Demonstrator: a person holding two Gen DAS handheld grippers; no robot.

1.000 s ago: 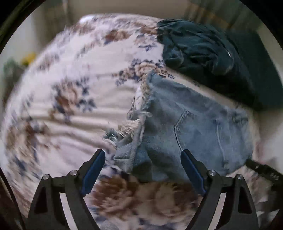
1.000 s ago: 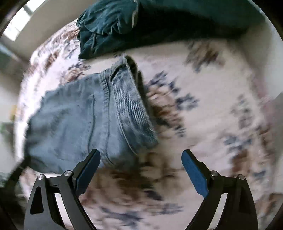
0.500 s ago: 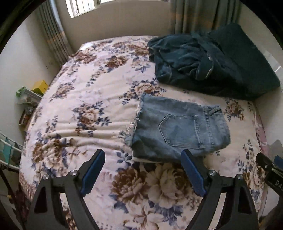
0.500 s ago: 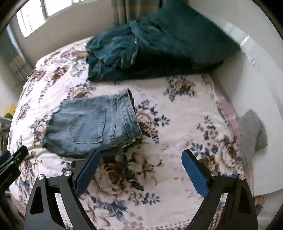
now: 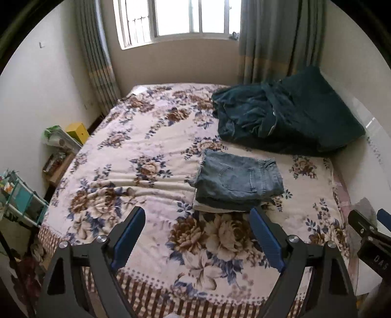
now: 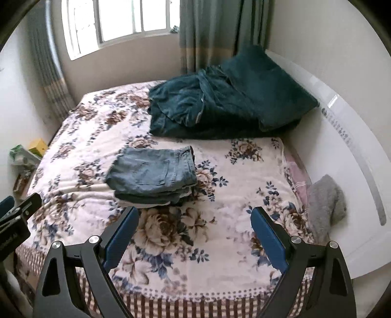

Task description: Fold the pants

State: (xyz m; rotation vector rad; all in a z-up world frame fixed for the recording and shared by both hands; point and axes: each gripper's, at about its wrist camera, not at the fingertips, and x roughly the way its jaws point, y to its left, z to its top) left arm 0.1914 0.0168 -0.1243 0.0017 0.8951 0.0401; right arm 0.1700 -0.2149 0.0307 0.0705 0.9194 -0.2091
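The pants are seen folded into a compact denim stack on the floral bedspread, with 1 back pocket facing up and the waistband at the 3 o'clock edge of the stack. In the left wrist view the stack is found at about 1 o'clock from the left tool, apart from both fingers. In the right wrist view the pants are placed at about 11 o'clock from the right tool, again untouched. Both tools are held released, with the blue pads spread wide and nothing between them. A dark teal blanket is heaped at 12 o'clock beyond the pants, near the curtained window. A grey cloth is seen at 3 o'clock, at the bed's edge beside the white wall.
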